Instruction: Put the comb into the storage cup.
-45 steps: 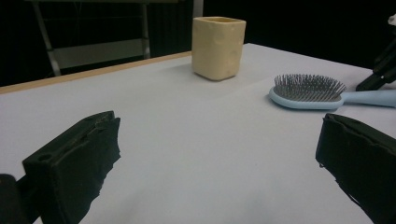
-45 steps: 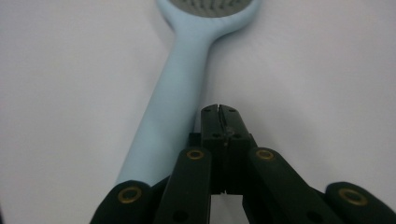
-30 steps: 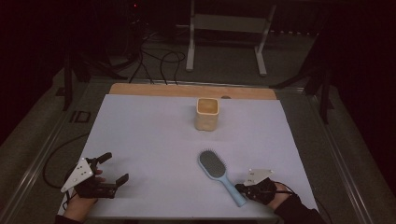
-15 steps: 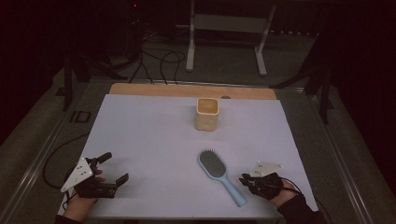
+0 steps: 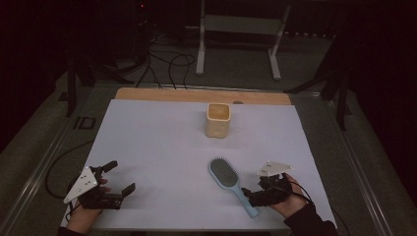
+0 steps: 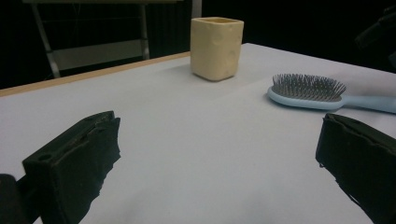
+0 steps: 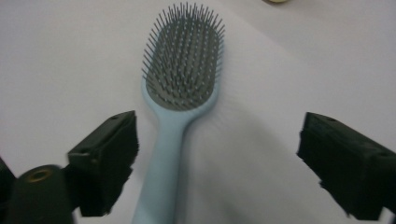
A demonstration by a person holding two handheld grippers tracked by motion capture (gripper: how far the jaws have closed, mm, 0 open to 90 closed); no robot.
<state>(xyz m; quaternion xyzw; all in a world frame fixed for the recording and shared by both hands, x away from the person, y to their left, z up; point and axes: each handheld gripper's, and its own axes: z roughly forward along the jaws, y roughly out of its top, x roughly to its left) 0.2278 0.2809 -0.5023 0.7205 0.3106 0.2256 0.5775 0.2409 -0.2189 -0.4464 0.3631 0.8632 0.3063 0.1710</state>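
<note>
Right gripper view: my right gripper (image 7: 217,163), jaws wide and empty, straddles the handle of the light-blue hairbrush (image 7: 180,100) lying bristles-up near-right on the table. Likely light, rigid, slick plastic; I would grip mid-handle.

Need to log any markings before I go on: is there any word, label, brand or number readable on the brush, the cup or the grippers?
None can be read.
Hairbrush: plain light blue, no print visible.
Yellow cup: plain faces, no label.
Left gripper and right gripper: grey plates show no legible marks; too small to tell.
</note>
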